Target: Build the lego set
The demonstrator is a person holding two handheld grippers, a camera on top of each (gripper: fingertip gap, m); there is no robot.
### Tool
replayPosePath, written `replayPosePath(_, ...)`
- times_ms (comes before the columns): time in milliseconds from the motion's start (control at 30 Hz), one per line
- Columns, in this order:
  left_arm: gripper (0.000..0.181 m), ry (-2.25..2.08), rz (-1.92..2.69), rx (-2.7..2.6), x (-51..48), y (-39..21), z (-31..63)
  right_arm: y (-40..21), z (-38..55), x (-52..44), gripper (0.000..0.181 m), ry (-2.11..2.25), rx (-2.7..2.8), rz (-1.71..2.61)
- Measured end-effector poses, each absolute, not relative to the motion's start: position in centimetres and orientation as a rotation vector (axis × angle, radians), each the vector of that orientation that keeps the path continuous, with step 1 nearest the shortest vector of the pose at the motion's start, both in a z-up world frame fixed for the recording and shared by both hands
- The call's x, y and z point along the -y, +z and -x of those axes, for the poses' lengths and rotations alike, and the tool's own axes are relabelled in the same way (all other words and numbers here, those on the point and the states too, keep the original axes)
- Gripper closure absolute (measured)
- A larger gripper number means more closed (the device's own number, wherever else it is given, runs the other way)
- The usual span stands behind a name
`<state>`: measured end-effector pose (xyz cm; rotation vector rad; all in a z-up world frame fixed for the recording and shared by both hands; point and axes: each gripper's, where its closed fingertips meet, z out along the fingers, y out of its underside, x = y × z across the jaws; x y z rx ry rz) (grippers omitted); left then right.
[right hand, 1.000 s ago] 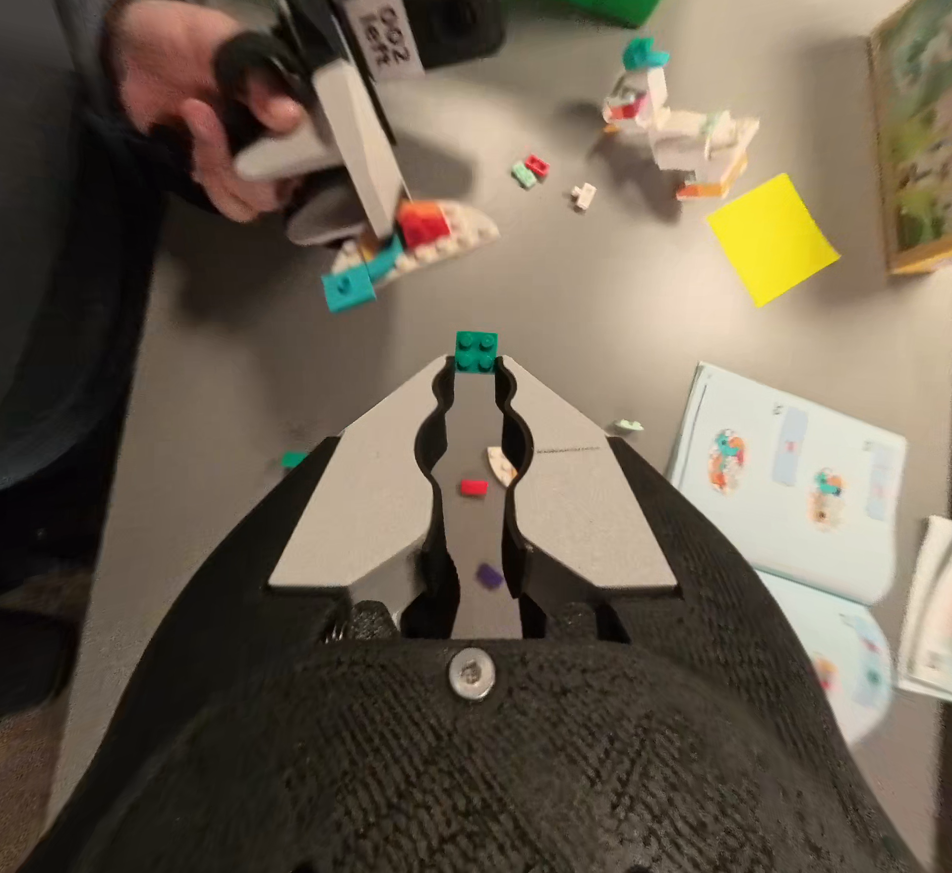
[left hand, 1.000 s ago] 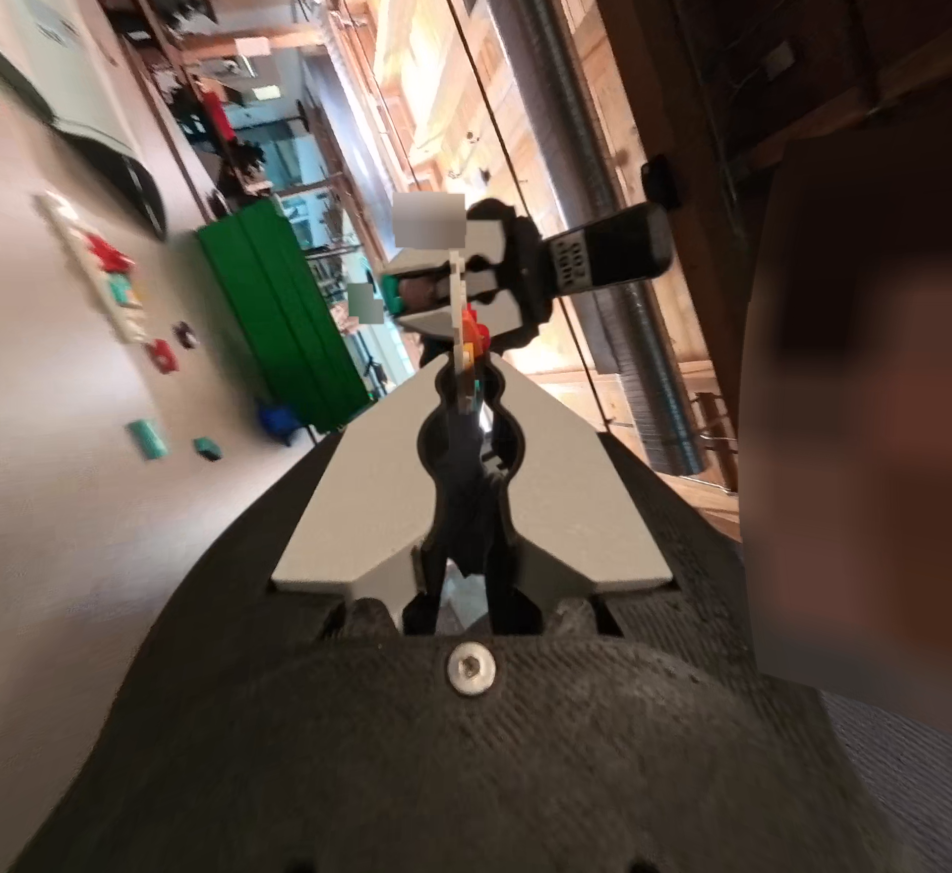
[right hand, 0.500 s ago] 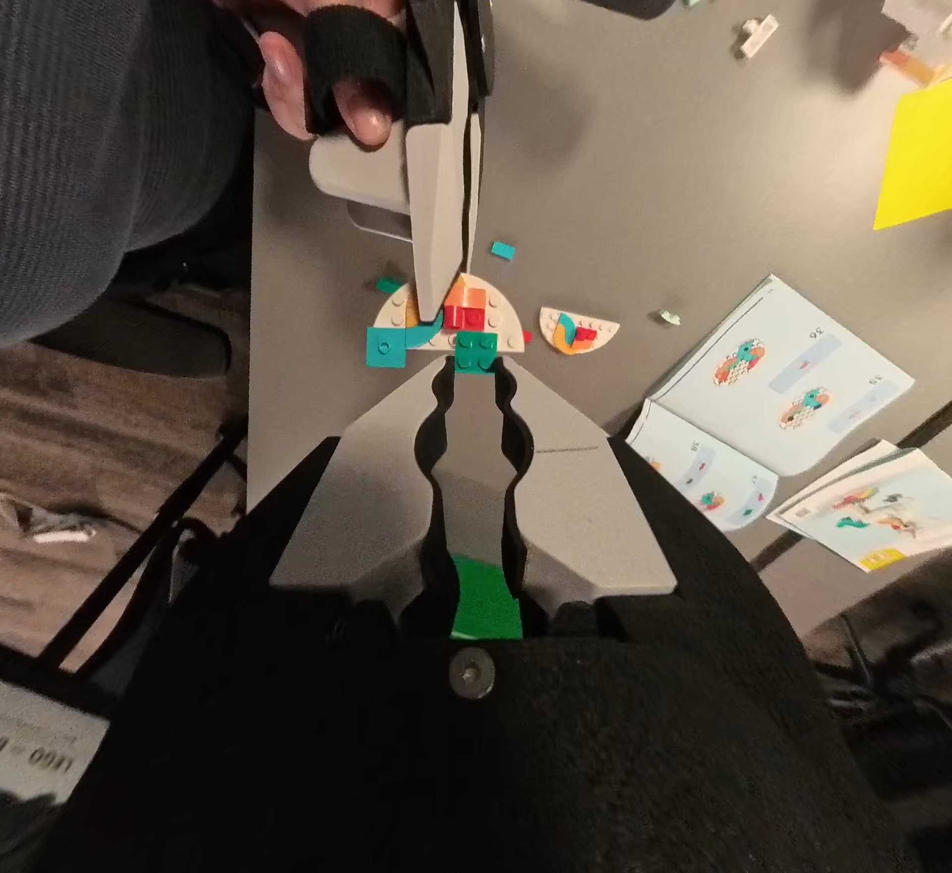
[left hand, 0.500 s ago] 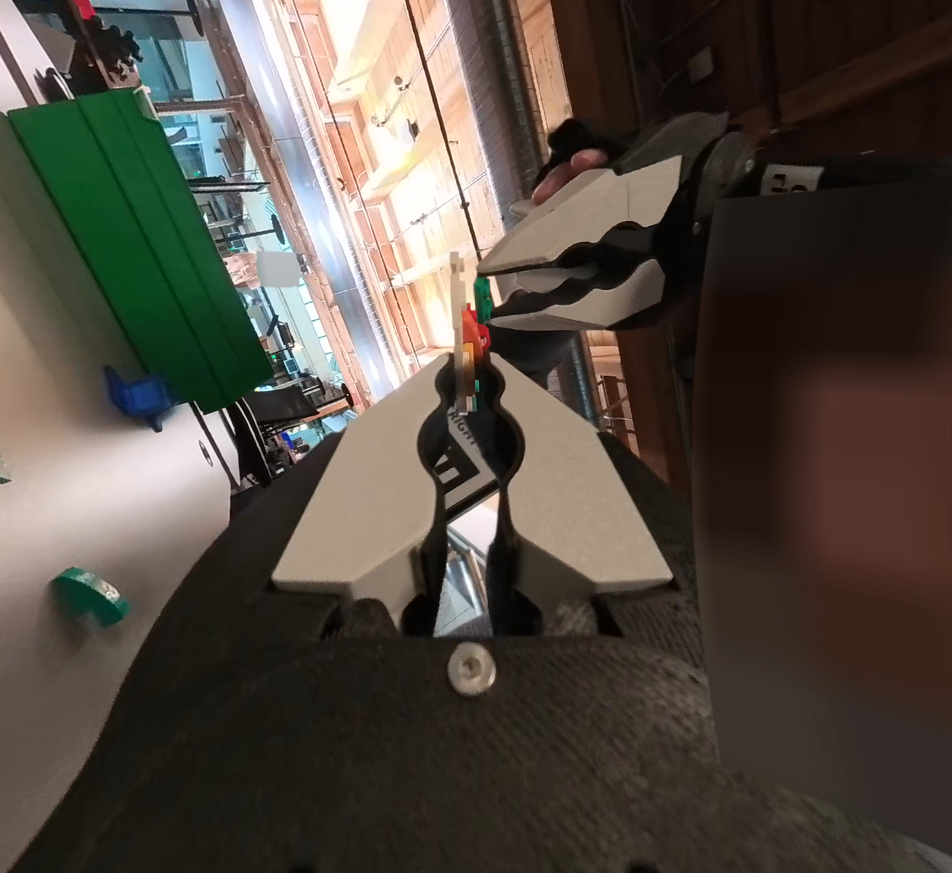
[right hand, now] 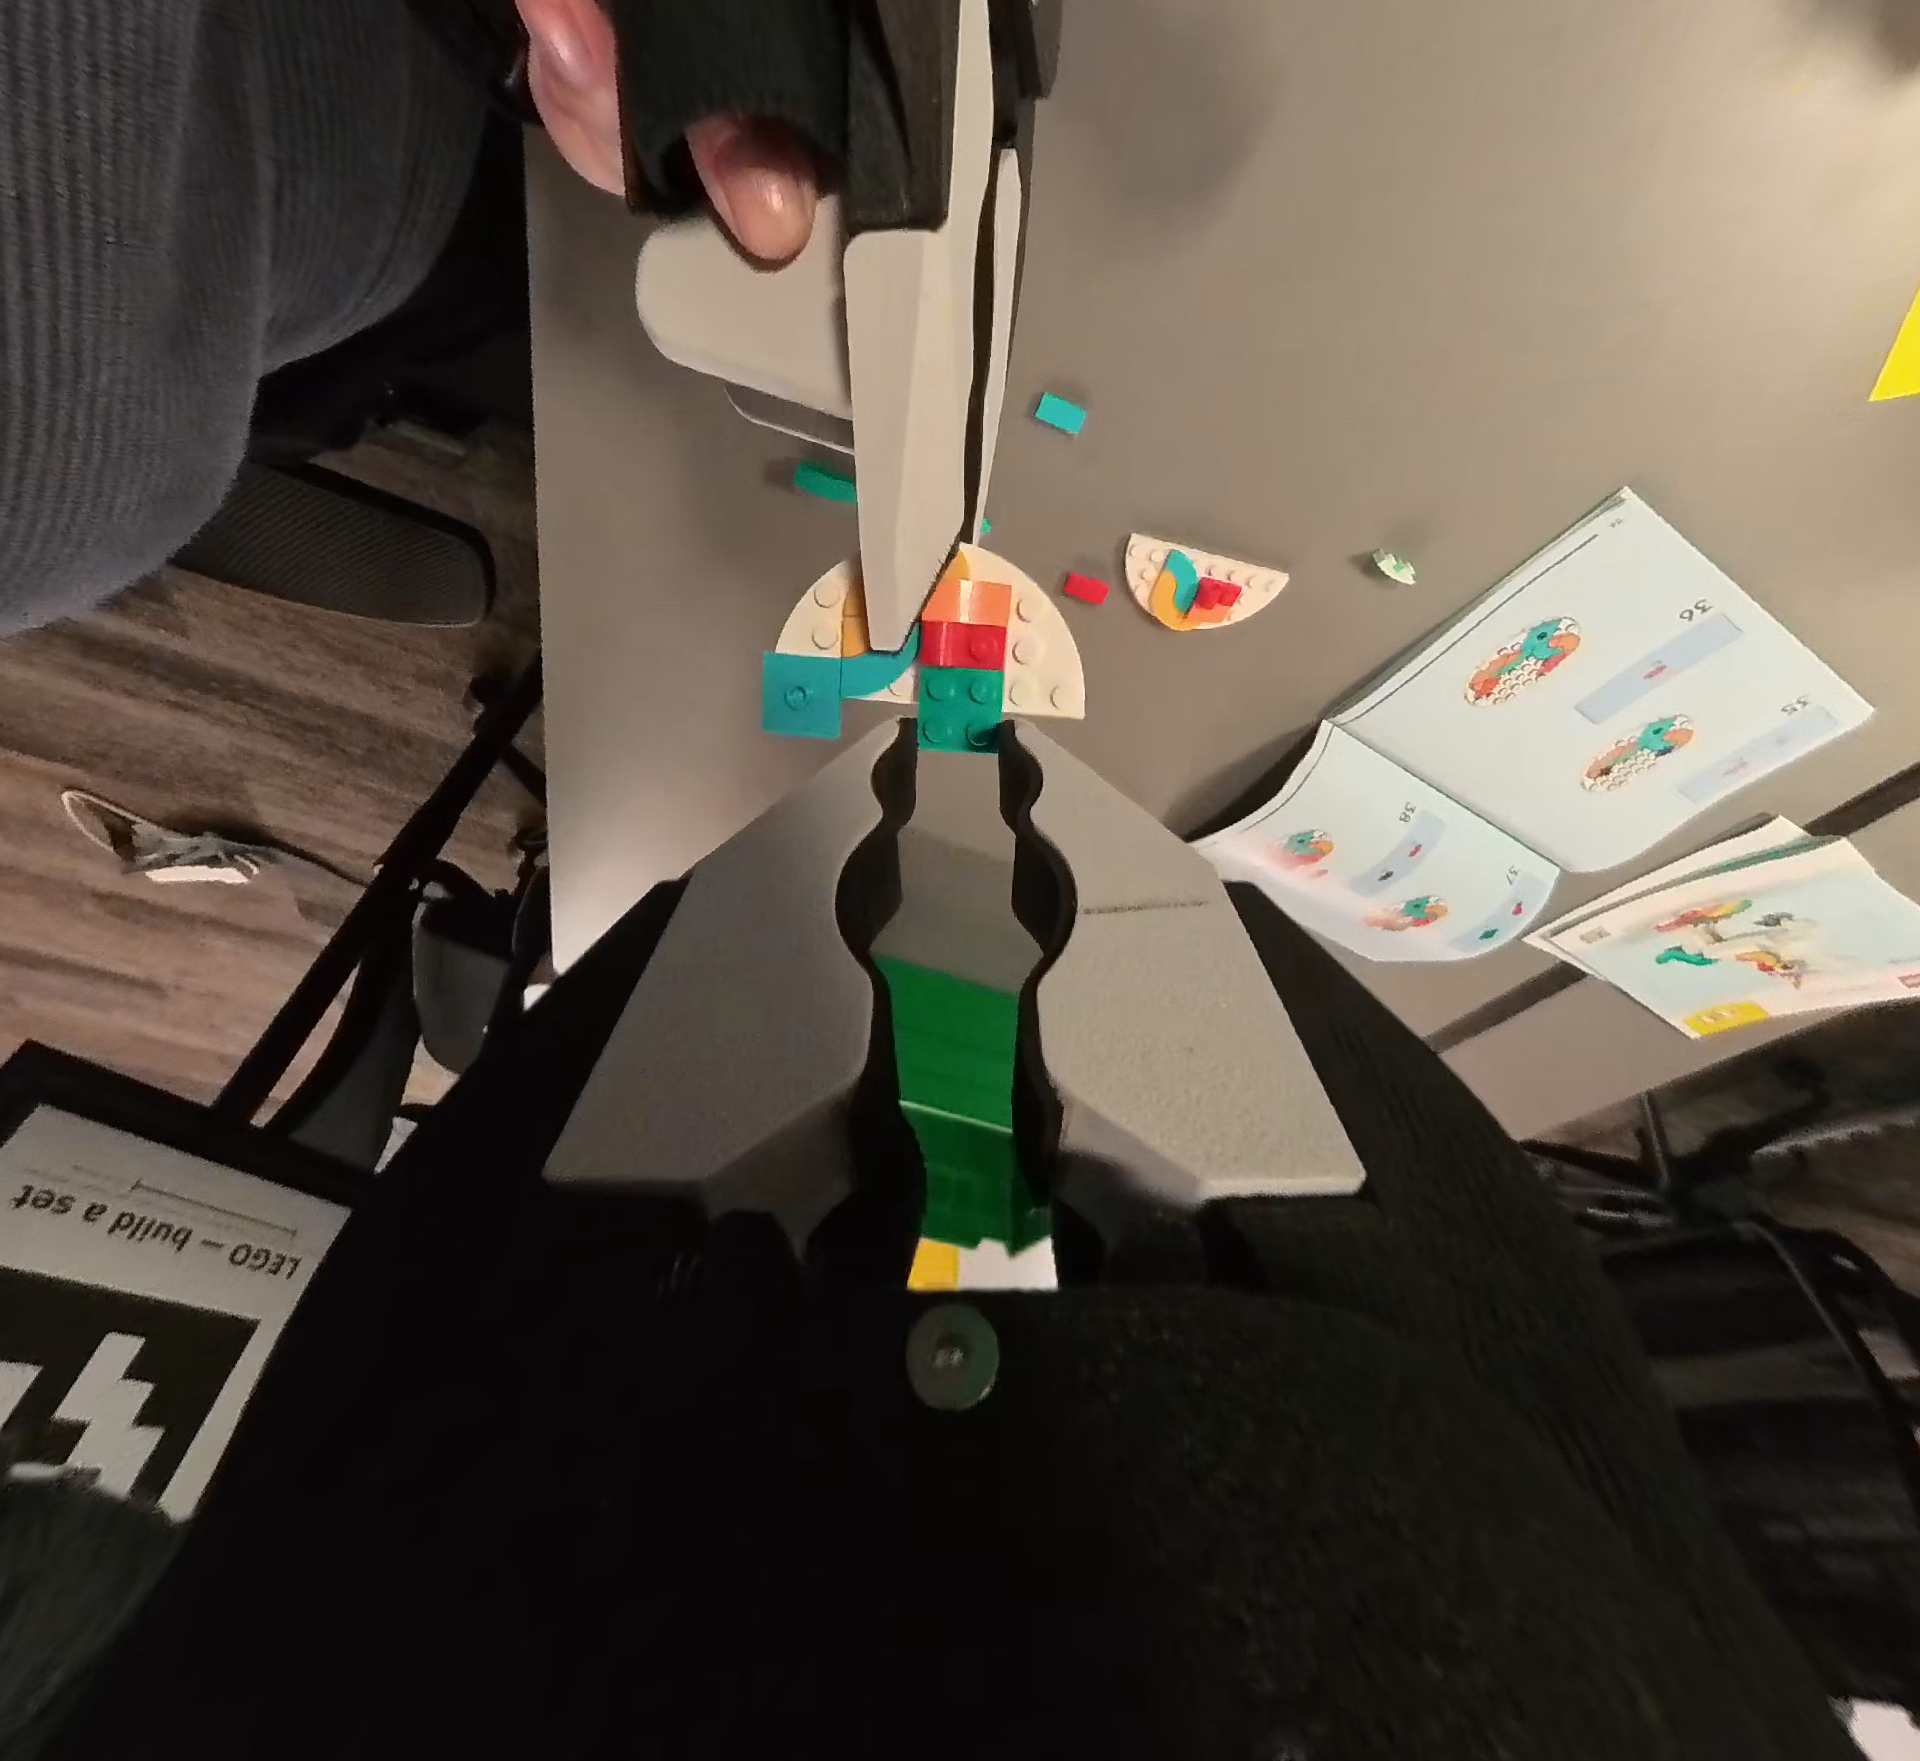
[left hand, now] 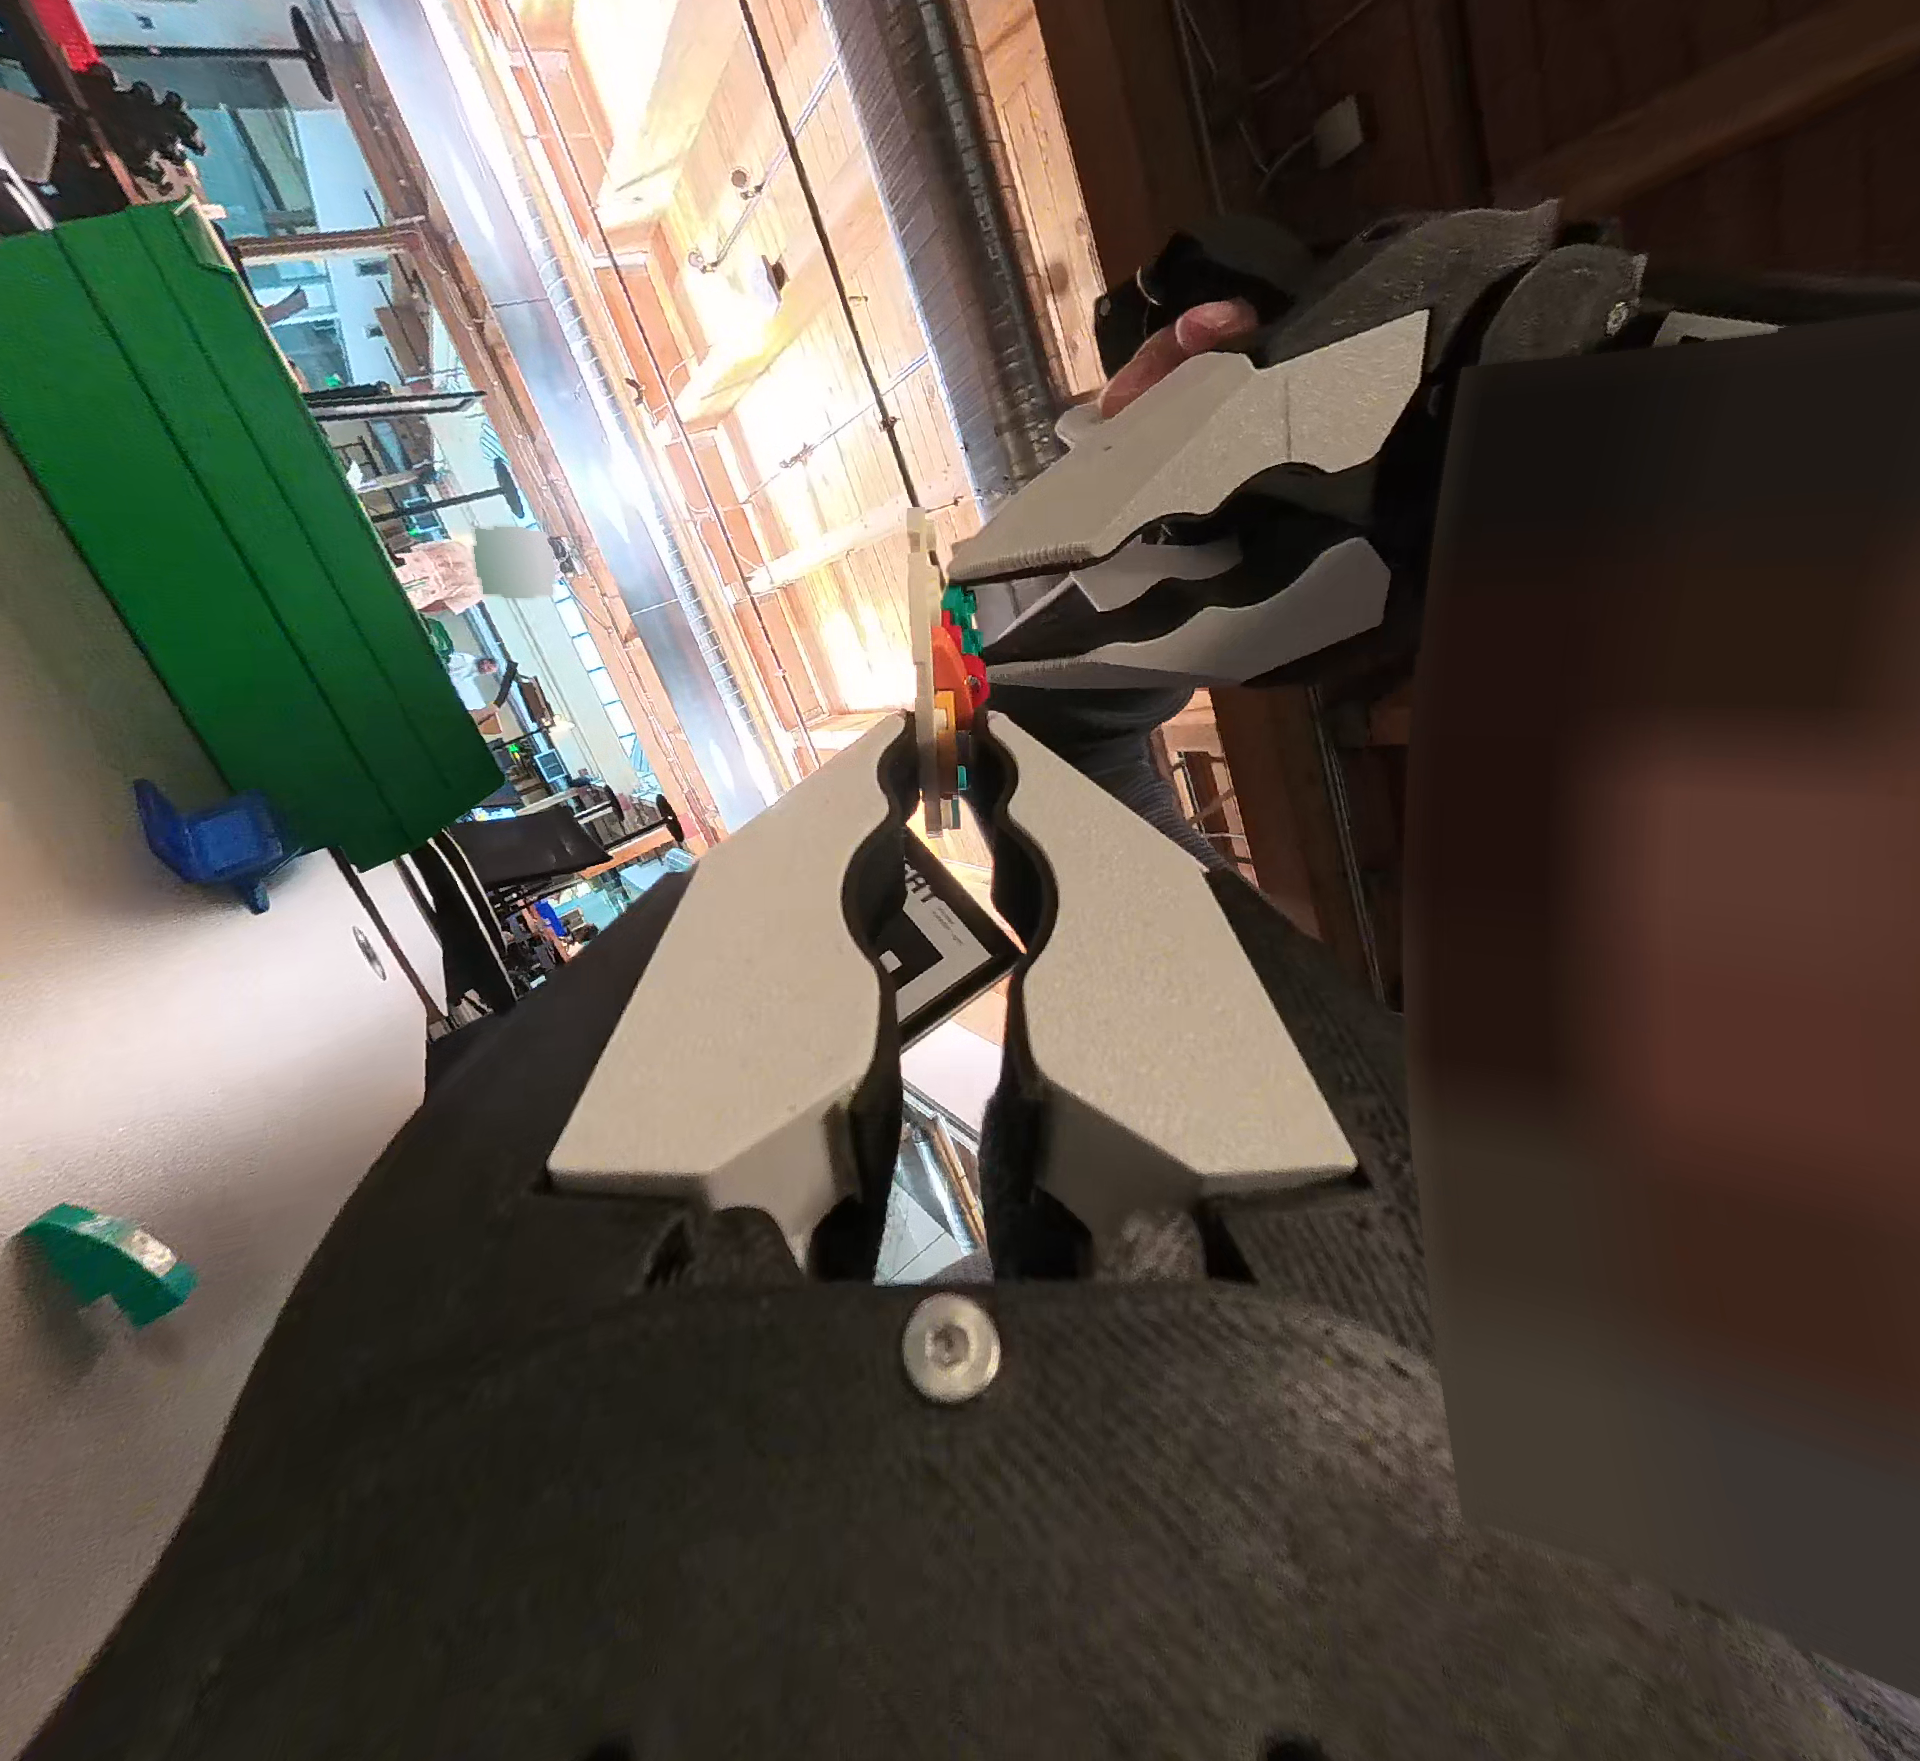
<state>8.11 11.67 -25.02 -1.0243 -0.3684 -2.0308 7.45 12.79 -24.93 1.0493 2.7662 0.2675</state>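
Open loft-style workshop/office: exposed timber ceiling and spiral duct above the grey table, wood-plank floor below it.

I count 2 half-round white plates, 2 open instruction booklets, 1 loose red tile, and 2 grippers.

Left wrist view: rolled hard sideways, aimed level along own tongs toward the far hall; table seen as a slab at left, ceiling beams running down the middle. Right wrist view: high above, facing steeply down along own tongs onto table and floor. Both close in on the half-round lego plate, edge-on from the left. Shared: plate, opposite tongs, table.
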Motion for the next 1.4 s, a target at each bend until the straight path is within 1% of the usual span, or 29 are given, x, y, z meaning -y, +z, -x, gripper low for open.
replayPosePath(33,0.174,-2.033,1.022,0.366,-11.6,-25.0,-8.1,-24.9,-7.5,-12.8,0.168,0.278,-2.765,-1.046)
replayPosePath(267,0.174,-2.042,1.010,0.352,-11.5,-24.8,-8.4,-24.8,-7.8,-12.7,0.168,0.363,-2.753,-1.012)
replayPosePath(967,0.174,-2.001,0.973,0.368,-11.6,-24.8,-7.7,-24.0,-7.7,-12.5,0.164,0.402,-2.743,-1.035)
replayPosePath(1067,0.174,-1.893,1.018,0.424,-12.2,-26.1,-5.8,-24.0,-7.4,-13.4,0.162,0.326,-2.782,-1.164)
replayPosePath(1167,0.174,-1.724,1.120,0.482,-12.4,-27.9,-3.4,-25.1,-7.5,-15.0,0.161,0.144,-2.821,-1.393)
replayPosePath(1400,0.174,-1.475,1.433,0.493,-11.5,-31.7,-1.0,-31.9,-8.4,-18.9,0.159,-0.511,-2.832,-1.942)
